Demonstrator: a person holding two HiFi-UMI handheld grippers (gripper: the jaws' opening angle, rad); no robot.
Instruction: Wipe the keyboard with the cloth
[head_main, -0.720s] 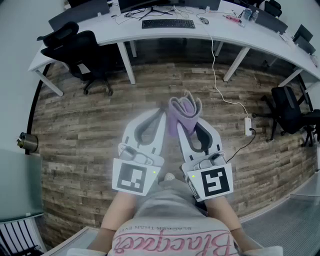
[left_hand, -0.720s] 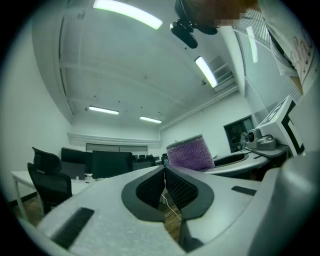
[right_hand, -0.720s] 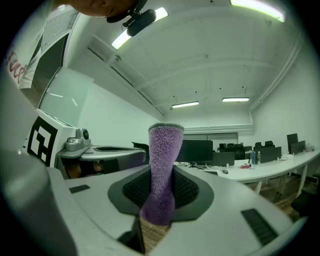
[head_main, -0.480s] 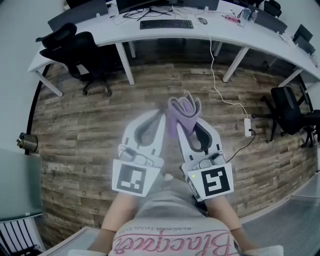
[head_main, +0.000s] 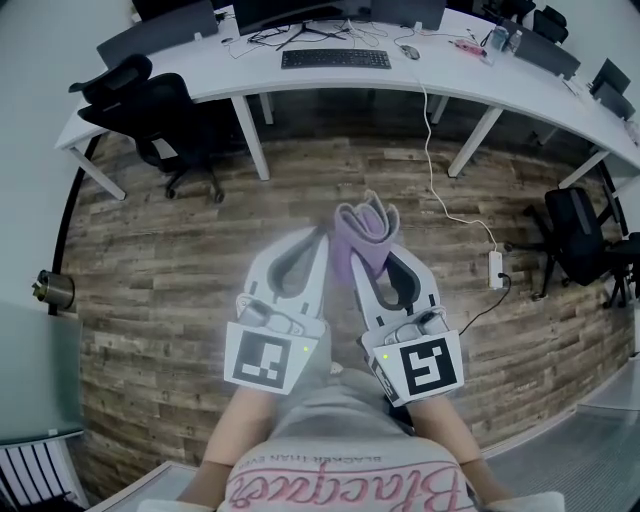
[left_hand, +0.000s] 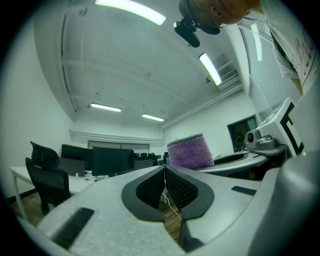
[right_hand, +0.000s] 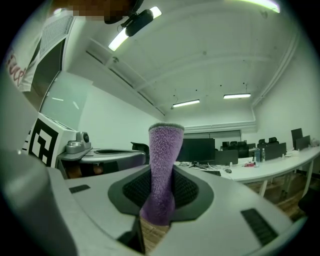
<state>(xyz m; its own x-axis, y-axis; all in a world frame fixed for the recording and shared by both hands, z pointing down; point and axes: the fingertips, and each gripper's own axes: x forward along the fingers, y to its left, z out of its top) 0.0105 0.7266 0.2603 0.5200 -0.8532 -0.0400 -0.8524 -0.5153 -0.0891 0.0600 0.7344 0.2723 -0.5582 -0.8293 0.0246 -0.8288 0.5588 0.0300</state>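
Note:
A black keyboard (head_main: 335, 59) lies on the long white desk (head_main: 210, 75) at the far side of the room, well ahead of both grippers. My right gripper (head_main: 366, 258) is shut on a folded purple cloth (head_main: 364, 233), which sticks up past its tips; in the right gripper view the cloth (right_hand: 163, 170) stands pinched between the jaws. My left gripper (head_main: 322, 240) hangs beside it on the left, jaws shut with nothing between them (left_hand: 164, 170). Both are held over the wooden floor, in front of the person's body.
Black office chairs (head_main: 155, 105) stand at the desk's left, another chair (head_main: 580, 225) at the right. A white cable (head_main: 432, 150) runs from the desk down to a power strip (head_main: 494, 268) on the floor. Monitors (head_main: 290, 10) and a mouse (head_main: 410, 51) sit on the desk.
The view has shifted slightly: desk and keyboard sit a little lower in frame. Both grippers keep the same pose and the cloth stays held.

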